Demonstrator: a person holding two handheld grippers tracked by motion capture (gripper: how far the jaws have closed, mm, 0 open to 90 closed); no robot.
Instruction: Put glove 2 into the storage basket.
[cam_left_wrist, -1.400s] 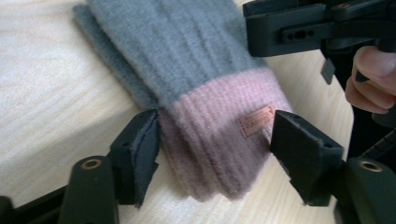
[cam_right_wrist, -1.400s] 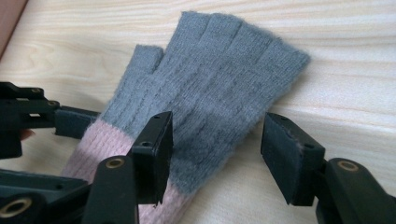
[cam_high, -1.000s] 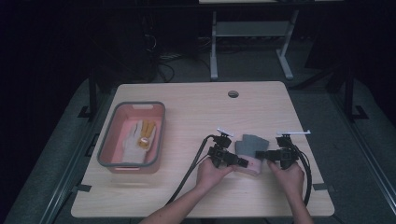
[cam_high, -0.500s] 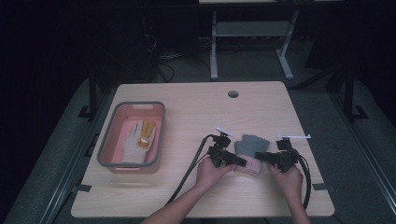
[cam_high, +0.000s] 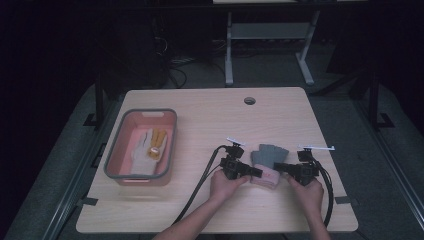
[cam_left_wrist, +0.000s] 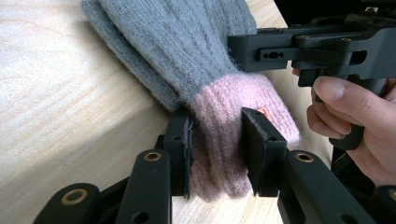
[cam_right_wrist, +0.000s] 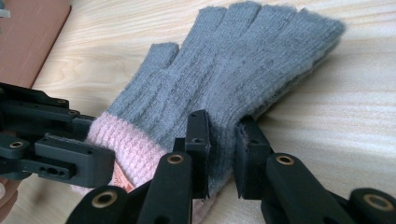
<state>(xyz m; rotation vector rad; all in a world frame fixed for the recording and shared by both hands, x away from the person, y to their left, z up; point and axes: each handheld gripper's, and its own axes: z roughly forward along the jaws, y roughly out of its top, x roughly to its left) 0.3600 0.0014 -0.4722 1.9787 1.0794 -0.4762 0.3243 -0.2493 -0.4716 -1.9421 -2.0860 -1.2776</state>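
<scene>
Near the front right corner of the desk lies a pair of grey gloves with pink cuffs, one stacked on the other, fingers pointing toward the far edge. The left gripper has just been closing and now pinches the pink cuff between its pads, as the left gripper view shows. The right gripper has likewise been closing and bites the grey knit at the glove's edge just above the cuff. Both hands rest low on the desk, facing each other across the cuff.

To do this step well, I judge that each gripper should catch both layers of the stack, not just the top one, so the pair lifts as one. Raising the two grippers together and level would keep the knit from stretching or sliding out. If the gloves are bound for the tray at the left side, carrying them clear of its rim before letting go would matter.

Counted: two grippers, two grey gloves in the stack as far as I can tell, one pink tray, and inside it what looks like one white glove and one yellow glove.
</scene>
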